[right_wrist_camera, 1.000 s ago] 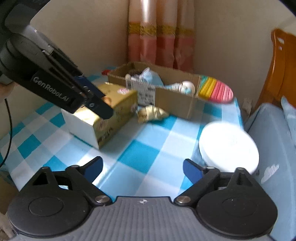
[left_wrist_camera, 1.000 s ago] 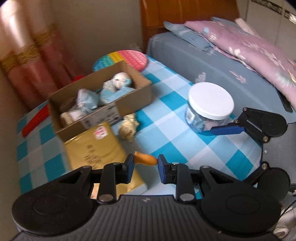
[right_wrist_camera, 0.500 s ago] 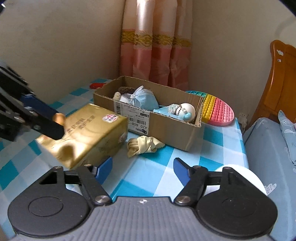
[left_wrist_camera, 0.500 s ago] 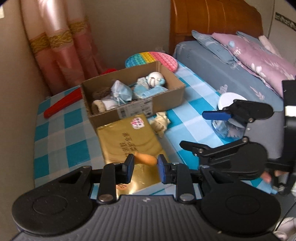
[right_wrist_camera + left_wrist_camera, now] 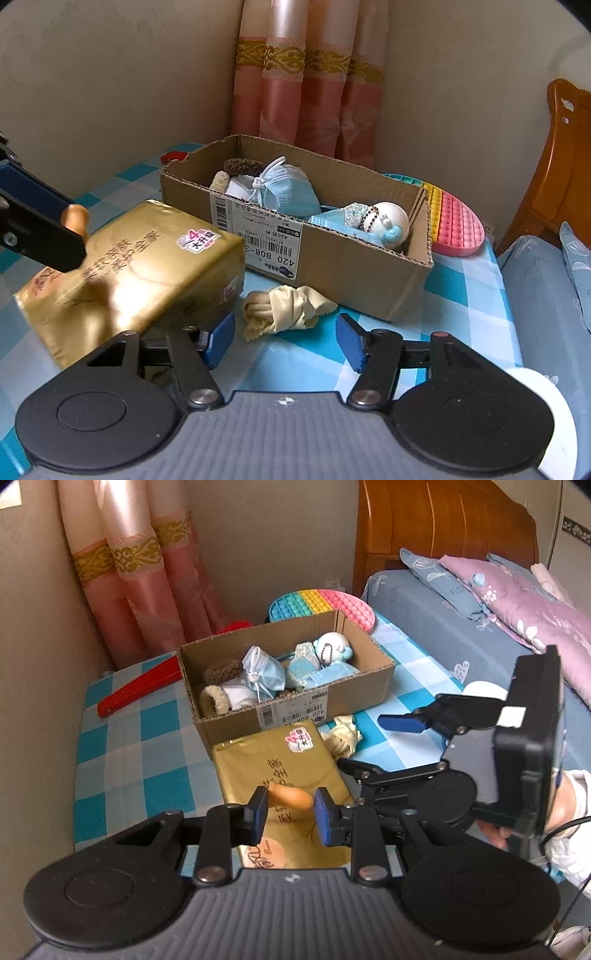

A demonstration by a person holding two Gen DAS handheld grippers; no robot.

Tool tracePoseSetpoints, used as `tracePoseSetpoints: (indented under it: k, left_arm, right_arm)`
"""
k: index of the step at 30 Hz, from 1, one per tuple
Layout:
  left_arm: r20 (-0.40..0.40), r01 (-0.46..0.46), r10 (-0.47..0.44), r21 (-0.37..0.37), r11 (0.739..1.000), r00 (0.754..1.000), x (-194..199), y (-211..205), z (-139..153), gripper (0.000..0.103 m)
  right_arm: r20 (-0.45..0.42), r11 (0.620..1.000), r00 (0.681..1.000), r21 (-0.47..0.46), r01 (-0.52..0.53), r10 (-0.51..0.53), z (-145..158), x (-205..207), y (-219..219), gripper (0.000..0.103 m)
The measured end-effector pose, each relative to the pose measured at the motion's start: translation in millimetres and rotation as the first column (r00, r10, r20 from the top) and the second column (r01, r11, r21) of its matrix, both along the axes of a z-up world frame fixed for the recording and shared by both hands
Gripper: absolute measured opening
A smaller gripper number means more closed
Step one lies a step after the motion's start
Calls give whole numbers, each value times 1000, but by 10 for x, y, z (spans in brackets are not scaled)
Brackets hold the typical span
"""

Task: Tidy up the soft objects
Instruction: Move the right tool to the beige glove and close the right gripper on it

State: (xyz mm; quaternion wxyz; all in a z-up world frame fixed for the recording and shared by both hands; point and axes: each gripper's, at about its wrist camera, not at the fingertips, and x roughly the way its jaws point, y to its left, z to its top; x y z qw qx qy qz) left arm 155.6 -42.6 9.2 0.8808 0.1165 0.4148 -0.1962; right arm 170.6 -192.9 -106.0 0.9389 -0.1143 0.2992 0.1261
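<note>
My left gripper is shut on a small orange soft piece and holds it above the gold tissue pack; the piece also shows in the right wrist view. My right gripper is open and empty, low over the table just short of a knotted cream cloth. It also shows in the left wrist view. An open cardboard box behind the cloth holds a blue face mask, a white round toy and other soft items.
The blue checked table carries a rainbow pop mat and a red flat object behind the box. A white-lidded jar is at my right. A bed borders the table's right side; walls and curtain stand behind.
Both grippers have drawn back and turned toward the box. The right gripper has come down close to the cream cloth. The left gripper keeps hold of the orange piece.
</note>
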Motion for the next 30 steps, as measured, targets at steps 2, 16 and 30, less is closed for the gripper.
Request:
tracePoseSetpoints:
  k: [2, 16, 30]
  left_arm:
    - [5, 1, -1, -3, 1000, 1000, 21, 3, 16, 26]
    - [-9, 12, -13, -25, 1000, 1000, 111, -2, -22, 26]
    - [-2, 14, -14, -16, 1000, 1000, 65, -21, 7, 26]
  right_arm:
    - [-2, 1000, 1000, 1, 0, 0, -19, 48, -1, 61]
    - [-20, 999, 999, 19, -40, 41, -63, 144, -2, 27]
    - [-8, 998, 999, 44, -33, 33, 66, -13, -129, 47]
